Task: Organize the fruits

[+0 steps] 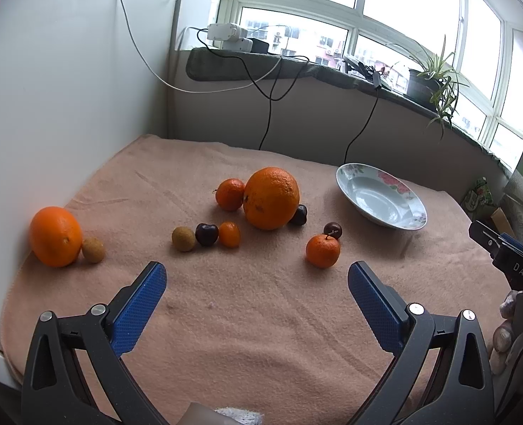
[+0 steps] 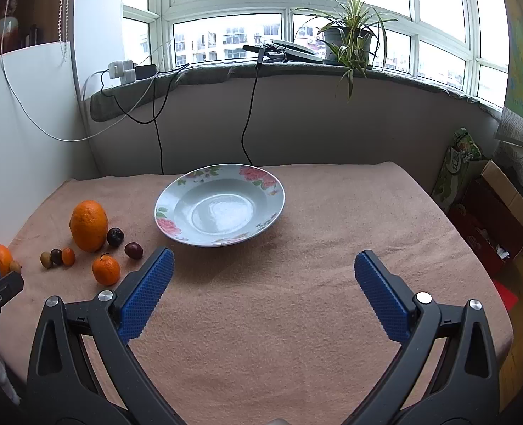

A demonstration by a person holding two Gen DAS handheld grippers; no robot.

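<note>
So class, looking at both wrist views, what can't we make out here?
- Small orange, left wrist view: partly hidden behind the big orange.
- Dark fruit, left wrist view: mostly hidden by that orange.
- Right hand-held gripper, left wrist view: cut off by the edge.

Fuzzy matt pink cloth (image 2: 297,318) covers the table. Glossy glazed plate (image 2: 176,191); dimpled orange (image 1: 271,198) skin, knurled blue pads (image 2: 148,294).

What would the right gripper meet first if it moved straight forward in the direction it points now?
Probably the floral plate. The right gripper is open and empty, and only bare pink cloth lies between its fingers and the plate's near rim. The fruits sit off to its left. Depth is uncertain in a fisheye view.
</note>
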